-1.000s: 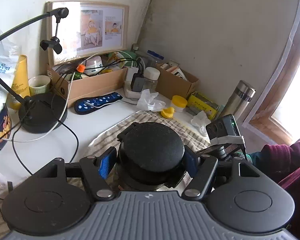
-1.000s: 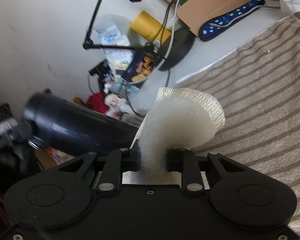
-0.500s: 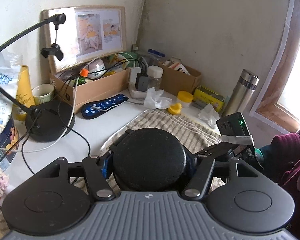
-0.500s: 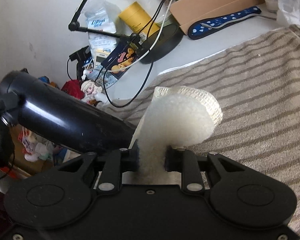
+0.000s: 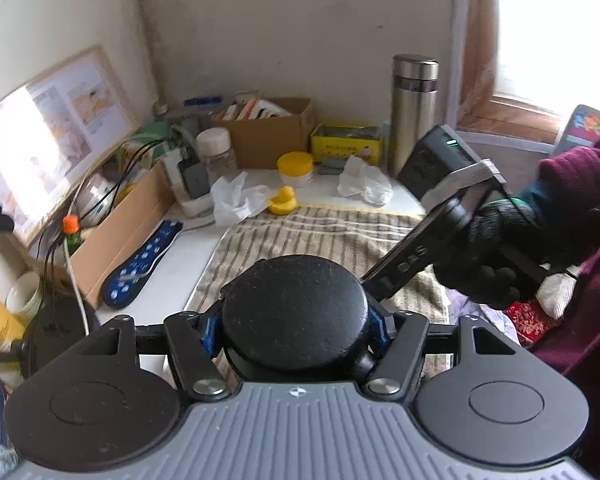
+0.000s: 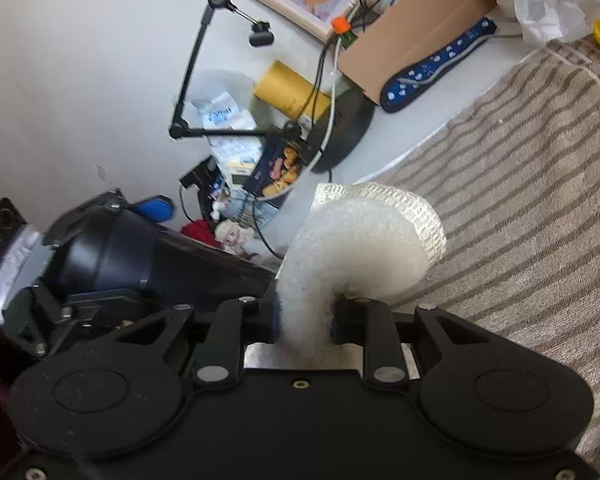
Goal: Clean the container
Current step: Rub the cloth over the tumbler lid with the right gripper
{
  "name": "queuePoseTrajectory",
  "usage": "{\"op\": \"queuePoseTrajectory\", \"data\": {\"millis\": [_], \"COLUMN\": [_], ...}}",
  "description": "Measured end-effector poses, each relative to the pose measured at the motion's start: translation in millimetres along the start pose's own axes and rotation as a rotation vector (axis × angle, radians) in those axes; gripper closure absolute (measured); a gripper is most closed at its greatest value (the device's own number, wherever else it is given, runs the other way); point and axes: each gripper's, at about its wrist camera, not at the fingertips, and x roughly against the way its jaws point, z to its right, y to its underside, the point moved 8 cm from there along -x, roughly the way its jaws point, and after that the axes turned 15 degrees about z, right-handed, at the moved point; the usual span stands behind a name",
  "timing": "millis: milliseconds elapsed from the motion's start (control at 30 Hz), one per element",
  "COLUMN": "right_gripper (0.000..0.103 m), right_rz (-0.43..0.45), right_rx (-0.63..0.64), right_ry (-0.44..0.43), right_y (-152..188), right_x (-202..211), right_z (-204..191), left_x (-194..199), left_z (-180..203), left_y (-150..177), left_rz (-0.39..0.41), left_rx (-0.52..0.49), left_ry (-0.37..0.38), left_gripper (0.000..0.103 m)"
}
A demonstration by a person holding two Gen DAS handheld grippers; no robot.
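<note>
Left wrist view looks straight along the left gripper, whose two fingers are closed around the black container; blue pads press its sides and its round, matte end fills the gap between them. Beyond the fingertips a striped towel lies on the white table. Farther out past the towel sit a yellow duck, a yellow-lidded jar, crumpled tissue and a steel flask. To the left of the fingers lie a blue dotted power strip and a cardboard box. To the right of the fingers a gloved hand grips the handle of the other tool, a maroon sleeve behind it.

Right wrist view shows the right gripper pinched on a white sponge, which bends up and over between the fingers, a netted edge on its outer curve. Left of these fingers the black container lies tilted, held in the other tool, its body running behind the sponge; whether sponge and container touch cannot be told. Right of and beyond the fingers spreads the towel. Farther ahead stand a round black lamp base with its thin jointed arm, a yellow tube and a snack packet.
</note>
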Motion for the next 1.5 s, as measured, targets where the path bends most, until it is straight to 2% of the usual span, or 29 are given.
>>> {"op": "queuePoseTrajectory", "data": {"millis": [33,200,400,500,567,667,800,1033,1100,1267,1333,1500], "right_gripper": [0.081,0.081,0.081,0.081,0.081,0.081,0.081,0.081,0.081,0.081,0.081,0.081], "right_rz": [0.004,0.003,0.019,0.031,0.038,0.056,0.105,0.171,0.170,0.141,0.112,0.066], "right_rx": [0.000,0.012,-0.007,-0.021,-0.031,-0.056,-0.109,-0.100,-0.092,-0.104,-0.063,-0.047], "right_ry": [-0.004,-0.016,-0.046,-0.064,-0.076,-0.105,-0.203,-0.325,-0.335,-0.264,-0.211,-0.149], "right_y": [0,3,-3,-8,-11,-17,-33,-55,-54,-38,-30,-19], "right_x": [1,-1,1,3,4,7,16,26,24,10,7,5], "right_z": [-2,-9,-15,-18,-19,-24,-45,-90,-96,-76,-69,-54], "left_x": [-1,5,26,34,37,38,41,47,49,51,53,57], "left_z": [-2,-14,-24,-26,-25,-20,-19,-18,-16,-17,-16,-18], "left_y": [2,7,6,4,2,2,5,9,10,12,13,16], "left_rz": [-0.012,-0.039,-0.037,-0.004,0.019,0.030,0.054,0.082,0.090,0.099,0.103,0.115], "left_rx": [0.010,0.081,0.201,0.273,0.269,0.232,0.209,0.206,0.202,0.199,0.195,0.207], "left_ry": [-0.011,-0.099,-0.165,-0.173,-0.174,-0.160,-0.138,-0.121,-0.118,-0.111,-0.106,-0.105], "left_gripper": [0.032,0.031,0.031,0.031,0.040,0.040,0.040,0.040,0.040,0.040,0.040,0.040]}}
